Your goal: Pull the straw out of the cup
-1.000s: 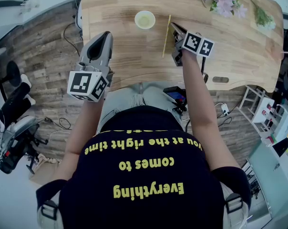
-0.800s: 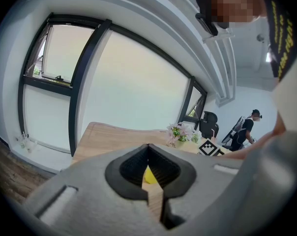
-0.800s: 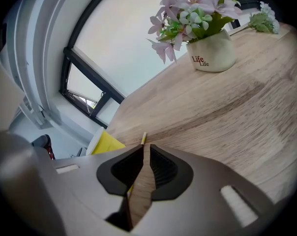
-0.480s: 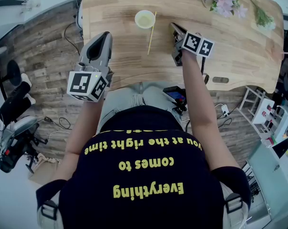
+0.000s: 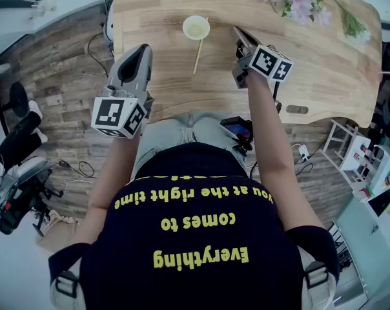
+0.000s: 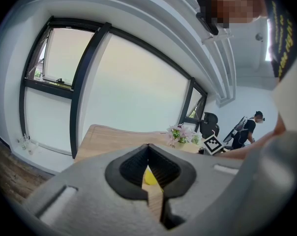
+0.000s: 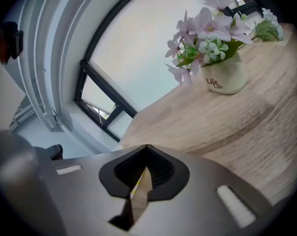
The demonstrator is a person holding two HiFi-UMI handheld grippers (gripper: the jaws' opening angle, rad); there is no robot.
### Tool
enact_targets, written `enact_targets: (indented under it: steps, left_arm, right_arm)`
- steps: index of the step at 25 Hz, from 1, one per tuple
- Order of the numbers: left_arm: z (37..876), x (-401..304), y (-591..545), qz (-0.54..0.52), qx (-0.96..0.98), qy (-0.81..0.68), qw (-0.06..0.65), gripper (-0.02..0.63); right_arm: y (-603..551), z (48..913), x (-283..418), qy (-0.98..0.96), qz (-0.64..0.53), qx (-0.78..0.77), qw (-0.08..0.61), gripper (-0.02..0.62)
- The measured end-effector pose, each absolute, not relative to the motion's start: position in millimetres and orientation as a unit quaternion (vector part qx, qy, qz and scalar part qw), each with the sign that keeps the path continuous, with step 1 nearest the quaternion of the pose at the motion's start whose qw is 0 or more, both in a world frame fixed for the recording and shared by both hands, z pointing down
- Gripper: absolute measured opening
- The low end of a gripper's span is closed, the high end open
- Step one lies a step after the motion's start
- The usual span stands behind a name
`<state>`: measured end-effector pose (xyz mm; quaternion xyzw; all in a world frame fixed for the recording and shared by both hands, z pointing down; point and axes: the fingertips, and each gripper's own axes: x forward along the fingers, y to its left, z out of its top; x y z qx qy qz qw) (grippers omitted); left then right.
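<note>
The thin, straight, pale-yellow straw (image 5: 199,46) lies on the blond, grained wooden worktop (image 5: 318,57). Its far end is at the rim of the small round cup (image 5: 196,27), near the cup's 3 o'clock. It lies at 9 o'clock from the right gripper (image 5: 237,31), apart from it. That gripper's grey fingers, padded in ribbed black, have just closed on nothing. The left gripper (image 5: 142,48), at the straw's 9 o'clock, is closed and empty too.
</note>
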<state>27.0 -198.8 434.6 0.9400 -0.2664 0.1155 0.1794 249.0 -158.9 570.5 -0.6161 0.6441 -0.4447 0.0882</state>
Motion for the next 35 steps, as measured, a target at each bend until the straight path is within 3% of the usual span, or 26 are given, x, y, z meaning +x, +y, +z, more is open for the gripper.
enact_targets:
  steps: [15,35]
  left_arm:
    - [411.4,20.8,-200.3,0.095,0.944,-0.275,0.156,0.002]
    - [377.1,1.0,-200.1,0.061,0.946,-0.295,0.122,0.002]
  right_arm:
    - [-168.7,475.4,255.7,0.718,-0.279,-0.609,0.191,0.008]
    - [-134.9,333.5,240.6,0.769,-0.076,-0.608,0.182,0.006]
